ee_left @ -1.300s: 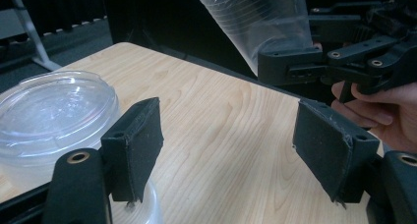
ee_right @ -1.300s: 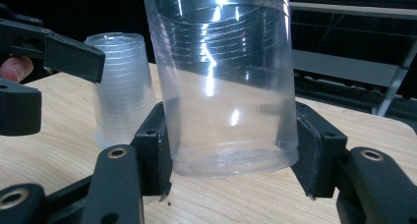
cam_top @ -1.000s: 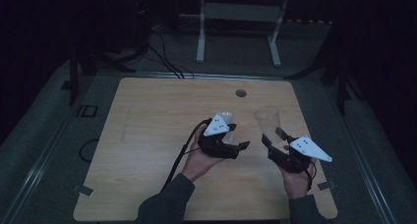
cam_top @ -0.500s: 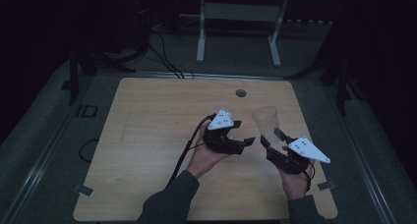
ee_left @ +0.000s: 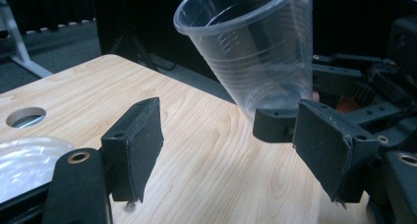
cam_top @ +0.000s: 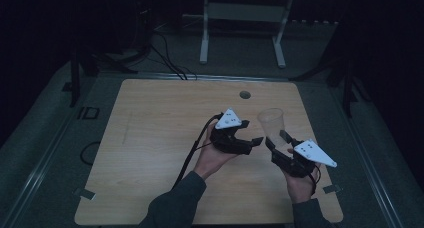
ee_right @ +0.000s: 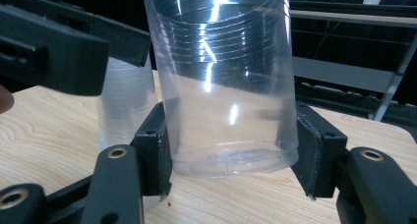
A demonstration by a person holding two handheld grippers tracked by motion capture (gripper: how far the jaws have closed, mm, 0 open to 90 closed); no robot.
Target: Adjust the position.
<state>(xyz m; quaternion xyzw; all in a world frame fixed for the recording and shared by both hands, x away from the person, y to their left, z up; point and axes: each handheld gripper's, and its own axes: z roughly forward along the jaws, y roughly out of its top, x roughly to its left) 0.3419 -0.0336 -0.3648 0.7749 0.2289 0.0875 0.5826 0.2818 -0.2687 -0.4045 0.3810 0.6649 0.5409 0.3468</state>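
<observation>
The clear cup (cam_top: 271,125) sat pinched near its base in my right claw (cam_top: 276,138), held above the surface (cam_top: 150,133). My left claw (cam_top: 251,143), spread empty, had edged closer to it over the last second, likely setting up a handover.

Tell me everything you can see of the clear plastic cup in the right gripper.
The clear, ribbed plastic cup is thin-walled, tapers toward its base, and looks empty. The right gripper clamps it near the base, one black padded finger on each side. It is held mouth up, somewhat tilted, above the light wooden table. Behind it in the right gripper view stands a stack of similar clear cups. The open left gripper faces it without touching.
</observation>
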